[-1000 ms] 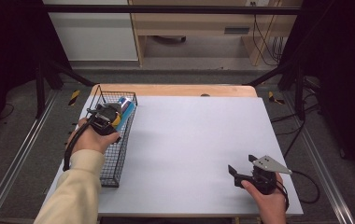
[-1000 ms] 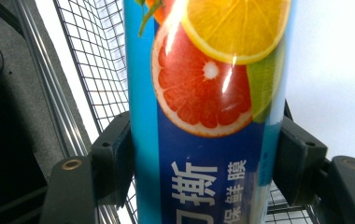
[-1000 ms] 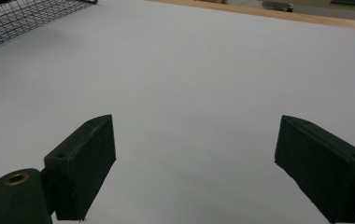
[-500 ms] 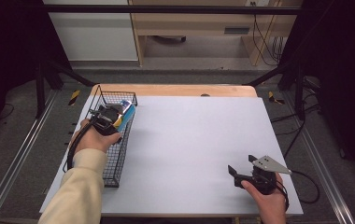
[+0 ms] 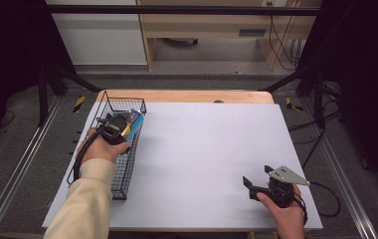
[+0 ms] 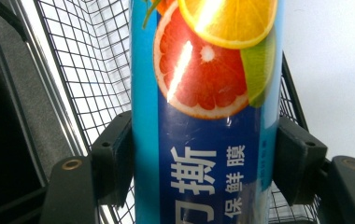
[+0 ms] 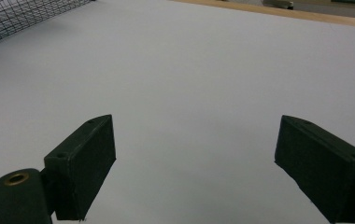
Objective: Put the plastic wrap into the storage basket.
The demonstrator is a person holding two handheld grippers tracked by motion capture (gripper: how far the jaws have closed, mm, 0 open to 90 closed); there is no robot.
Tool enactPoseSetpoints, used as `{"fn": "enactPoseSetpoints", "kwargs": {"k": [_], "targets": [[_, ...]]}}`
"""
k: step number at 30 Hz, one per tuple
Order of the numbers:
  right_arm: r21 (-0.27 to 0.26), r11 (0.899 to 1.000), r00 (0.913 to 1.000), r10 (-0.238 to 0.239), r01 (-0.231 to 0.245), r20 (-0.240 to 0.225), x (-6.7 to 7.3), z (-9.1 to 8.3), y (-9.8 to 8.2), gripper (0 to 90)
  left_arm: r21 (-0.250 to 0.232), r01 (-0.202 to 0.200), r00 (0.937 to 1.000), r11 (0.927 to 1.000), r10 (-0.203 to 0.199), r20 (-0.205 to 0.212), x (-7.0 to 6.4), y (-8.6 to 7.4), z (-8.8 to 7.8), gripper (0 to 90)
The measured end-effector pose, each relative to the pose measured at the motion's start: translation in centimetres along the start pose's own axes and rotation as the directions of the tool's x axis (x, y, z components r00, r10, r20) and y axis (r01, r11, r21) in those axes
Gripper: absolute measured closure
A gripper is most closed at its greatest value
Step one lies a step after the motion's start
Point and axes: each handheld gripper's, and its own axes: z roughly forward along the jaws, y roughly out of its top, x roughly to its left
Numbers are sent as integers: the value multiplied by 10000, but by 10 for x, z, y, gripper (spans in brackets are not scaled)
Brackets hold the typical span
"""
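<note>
The blue box (image 6: pixel 208 140), long and narrow, carries a picture of citrus slices: a red grapefruit half, an orange slice above it and a green lime wedge at its side. Below the fruit, on a darker blue band, stand white Chinese characters, among them 撕 in large type and 保鲜膜 in a smaller column; the rest of the writing is cut off at the picture's edge. A paler blue stripe runs down each long side of the box, and its surface is glossy with a bright glare streak across the grapefruit. The left gripper (image 6: pixel 206 161) is clamped on it, one black jaw pressed against each long side. In the high view the box (image 5: pixel 135 121) sits in the person's left hand over the far end of the black wire basket (image 5: pixel 122 169), which lies along the left edge of the white table (image 5: pixel 207 149). Well apart, near the table's near right corner, the right gripper (image 7: pixel 194 163) rests with its jaws wide apart and only bare tabletop between them.
</note>
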Motion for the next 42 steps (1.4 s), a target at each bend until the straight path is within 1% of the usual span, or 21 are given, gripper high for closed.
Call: {"fn": "enactPoseSetpoints", "kwargs": {"k": [4, 7, 10, 11, 16, 17, 22, 24, 25, 31, 33, 34, 35, 41, 42], "targets": [[-1, 10000, 10000, 17, -17, 0, 0, 0, 0, 127, 2, 52, 10000, 10000, -52, 29, 2, -1, 0, 322], [11, 10000, 10000, -18, 18, -5, 0, 0, 0, 126, 27, 236, 9997, 9997, -236, 10, 5, -1, 2, 322], [7, 10000, 10000, -8, 8, -6, 0, 0, 0, 126, 62, 328, 9995, 9994, -328, 23, 8, 0, 3, 322], [11, 10000, 10000, -2, 2, 2, 0, 0, 0, 126, 76, 425, 9991, 9991, -426, 73, 9, 0, 4, 322], [20, 10000, 10000, -37, 37, -30, 0, 1, 0, 126, 169, 630, 9980, 9979, -631, 50, 14, -1, 11, 323], [30, 10000, 10000, -51, 51, -29, 0, 1, 0, 126, 219, 587, 9983, 9980, -587, 19, 15, -1, 12, 322], [72, 9999, 10000, -70, 71, -27, 0, 1, 0, 126, 423, 678, 9976, 9968, -682, 90, 16, 0, 20, 322], [75, 9999, 10000, -76, 77, -40, 0, 1, -1, 126, 504, 624, 9980, 9968, -625, 21, 15, 1, 25, 322], [90, 9999, 10000, -87, 87, -47, 1, 1, -1, 126, 558, 615, 9981, 9965, -619, 49, 15, 2, 27, 323], [125, 9999, 10000, -34, 35, -51, 1, 1, -1, 126, 683, 645, 9979, 9956, -651, 67, 15, 2, 34, 322], [87, 9999, 10000, -86, 86, -34, 0, 1, -1, 126, 806, 607, 9980, 9949, -618, 102, 15, 2, 35, 322], [102, 9999, 10000, -86, 86, -29, 0, 2, -1, 126, 763, 609, 9981, 9952, -615, 49, 14, 2, 37, 322], [99, 9999, 10000, -87, 87, -26, 0, 2, -1, 126, 838, 517, 9986, 9951, -523, 51, 13, 3, 38, 322], [120, 9999, 10000, -81, 81, -19, 0, 2, -1, 126, 872, 498, 9987, 9949, -500, 5, 11, 3, 42, 322], [120, 9999, 10000, -81, 81, -19, 0, 2, -1, 126, 878, 447, 9990, 9951, -447, -27, 11, 3, 42, 322]]}}
